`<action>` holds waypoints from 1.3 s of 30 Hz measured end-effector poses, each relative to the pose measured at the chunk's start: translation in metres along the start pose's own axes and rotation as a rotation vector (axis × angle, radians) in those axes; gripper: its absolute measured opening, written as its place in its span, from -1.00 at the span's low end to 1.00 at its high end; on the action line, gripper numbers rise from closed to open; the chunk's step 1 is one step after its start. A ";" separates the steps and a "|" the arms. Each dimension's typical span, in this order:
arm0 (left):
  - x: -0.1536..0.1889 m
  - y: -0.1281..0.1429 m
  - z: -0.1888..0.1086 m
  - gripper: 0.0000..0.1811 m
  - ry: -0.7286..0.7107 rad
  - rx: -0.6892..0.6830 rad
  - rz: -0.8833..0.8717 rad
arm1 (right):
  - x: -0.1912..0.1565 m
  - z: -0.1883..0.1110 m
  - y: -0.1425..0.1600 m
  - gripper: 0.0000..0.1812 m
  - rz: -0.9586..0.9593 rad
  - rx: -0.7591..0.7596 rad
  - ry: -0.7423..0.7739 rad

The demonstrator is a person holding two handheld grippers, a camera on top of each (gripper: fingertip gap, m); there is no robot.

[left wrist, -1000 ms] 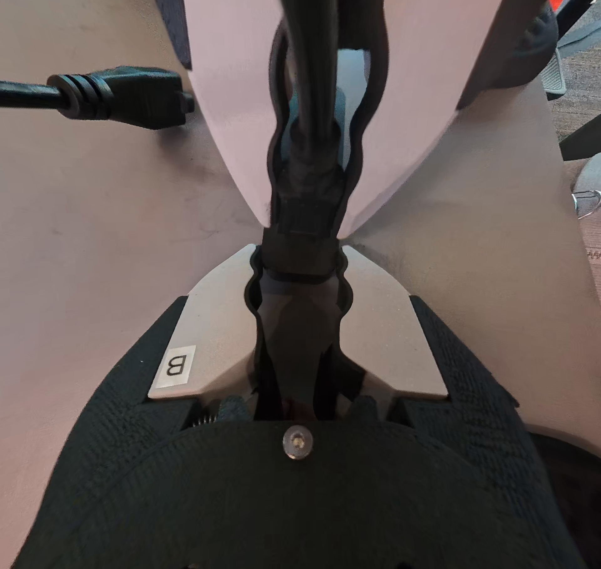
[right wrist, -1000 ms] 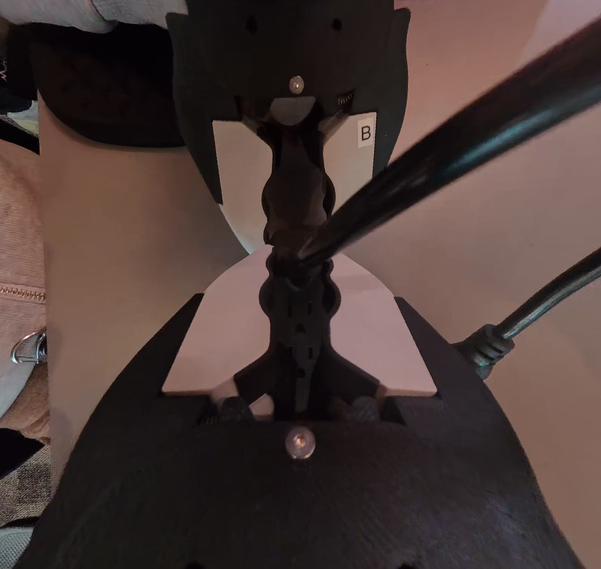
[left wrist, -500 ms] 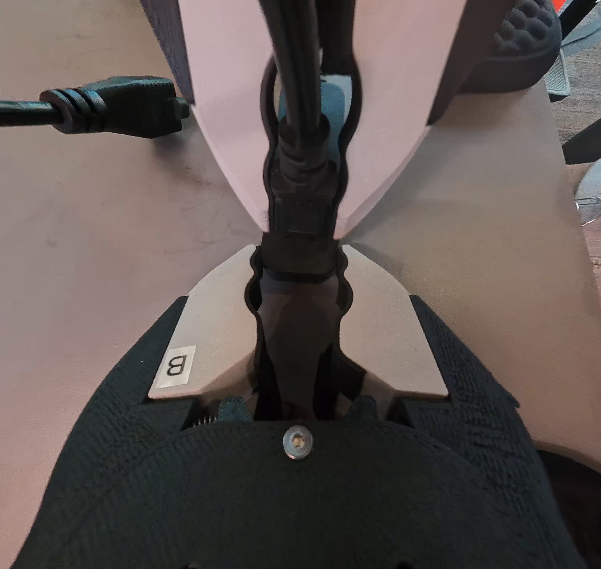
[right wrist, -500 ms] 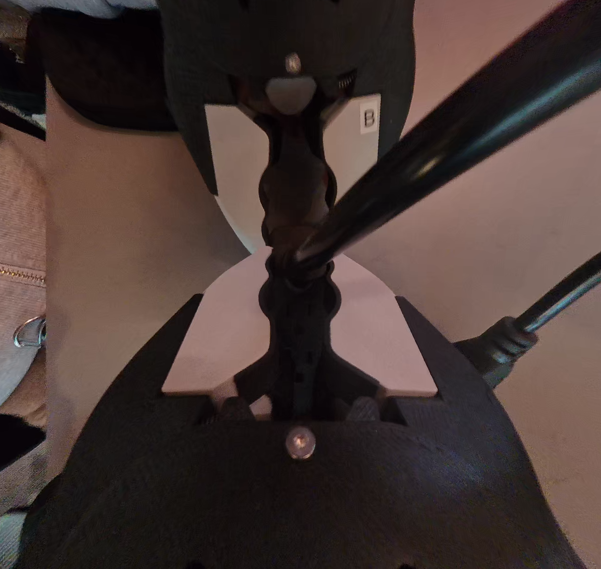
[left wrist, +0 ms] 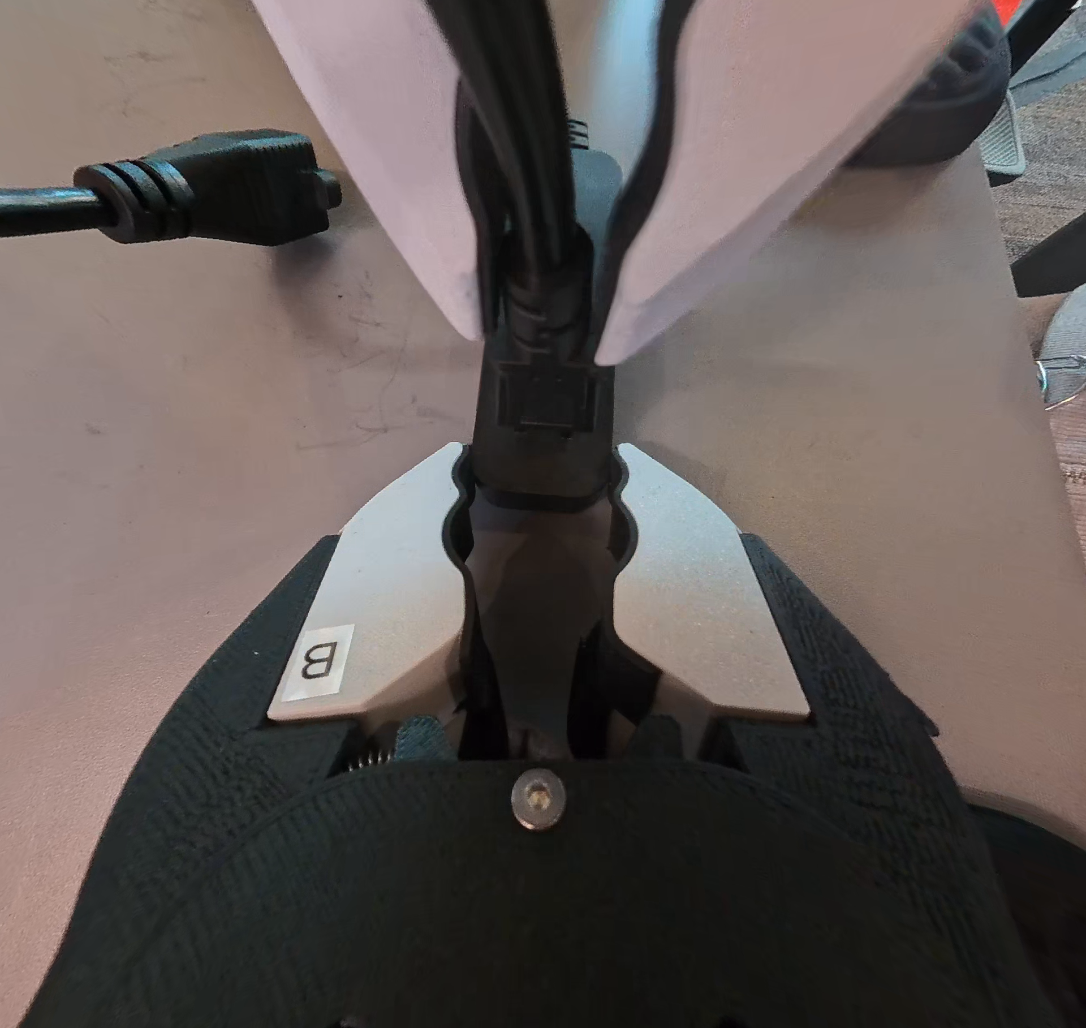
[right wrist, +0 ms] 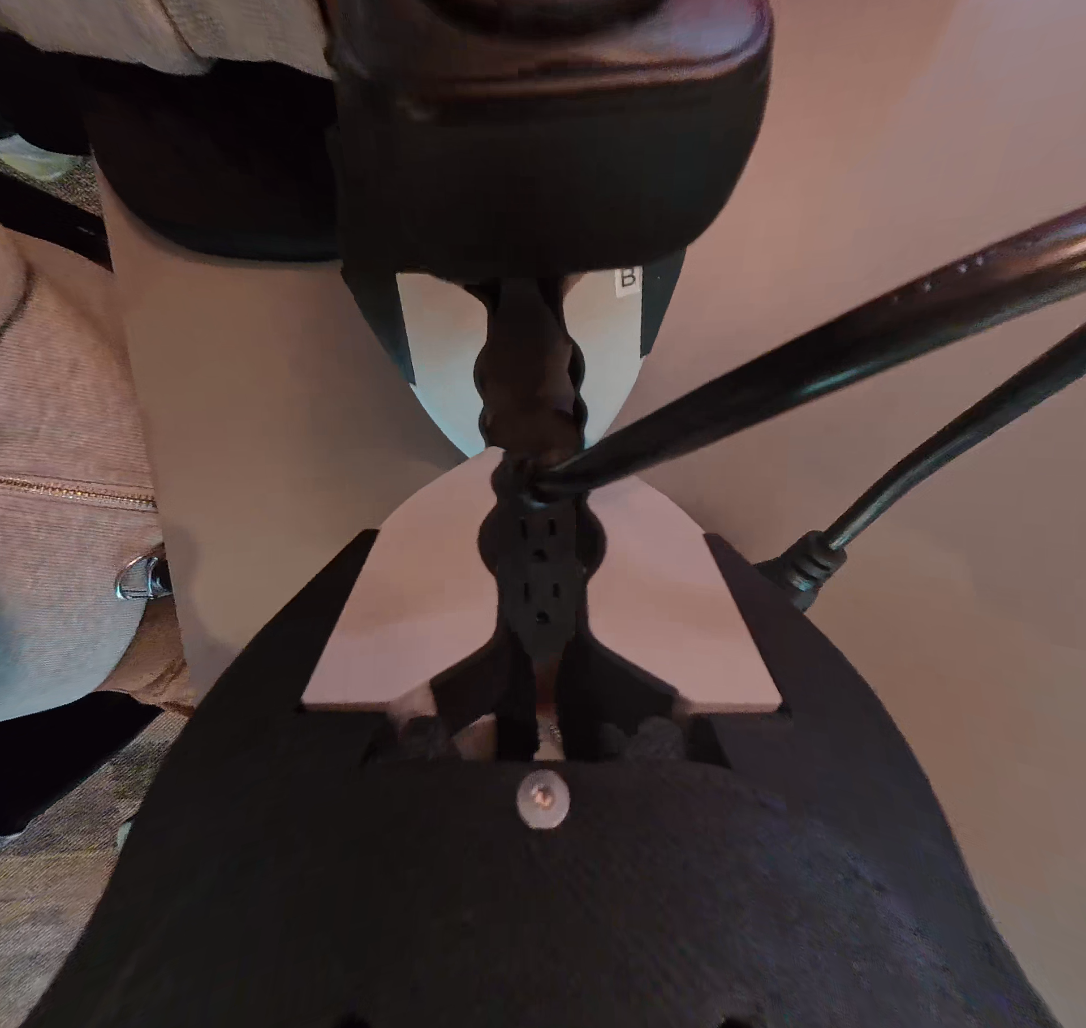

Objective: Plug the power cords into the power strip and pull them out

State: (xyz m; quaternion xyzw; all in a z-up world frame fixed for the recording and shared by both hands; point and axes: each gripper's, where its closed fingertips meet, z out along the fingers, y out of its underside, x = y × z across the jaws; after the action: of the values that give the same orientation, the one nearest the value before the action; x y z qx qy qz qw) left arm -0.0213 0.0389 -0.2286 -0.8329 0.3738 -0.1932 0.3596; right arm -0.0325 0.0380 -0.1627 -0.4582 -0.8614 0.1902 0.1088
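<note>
**Item: power strip, two cords, two hand-held tongs**

- **Power strip**: black, lying on the table in line with both tools. A row of free sockets shows in the gap between the right tool's fingers.
- **Left tongs**: closed on the near end block of the strip, fingertips pressed to both its flanks, pinning it down.
- **Right tongs**: reach in from the opposite side, nose to nose with the left pair, and are closed on the plug of the first cord. The cord arcs up and away to the right. The plug's blades are hidden, so it cannot be told whether it is fully seated, part-way or just clear.
- **Second plug**: loose on the table just beside the right tool, not in any socket, with its cable running off the edge of the view.

**Hazards, as judged:**
- The right grip sits near the strain relief. If it slides back onto the cord, the pull or push loads the cable and not the plug body.
- The cord leaves at a slant, and its tug may tilt the plug, so the blades could bind or bend in the socket.
- The left hold covers only the strip's end. A stiff socket could lift or swivel the strip out of that pinch.
- The tools are crowded tip to tip, so a sudden release could knock them together or sweep the second plug aside.
</note>
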 end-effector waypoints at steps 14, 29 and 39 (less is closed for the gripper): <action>0.000 0.000 0.000 -0.52 0.000 -0.001 0.002 | -0.004 0.000 0.006 -0.81 -0.023 -0.100 0.006; 0.000 -0.001 0.001 -0.52 -0.002 -0.001 0.006 | -0.003 0.003 0.002 -0.81 -0.015 -0.105 -0.006; -0.001 -0.001 0.000 -0.52 -0.008 0.000 0.009 | -0.004 0.005 0.000 -0.81 -0.029 -0.127 0.031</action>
State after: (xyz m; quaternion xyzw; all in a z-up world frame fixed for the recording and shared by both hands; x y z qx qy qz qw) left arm -0.0217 0.0402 -0.2277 -0.8320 0.3761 -0.1884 0.3617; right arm -0.0324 0.0338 -0.1668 -0.4546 -0.8765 0.1263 0.0954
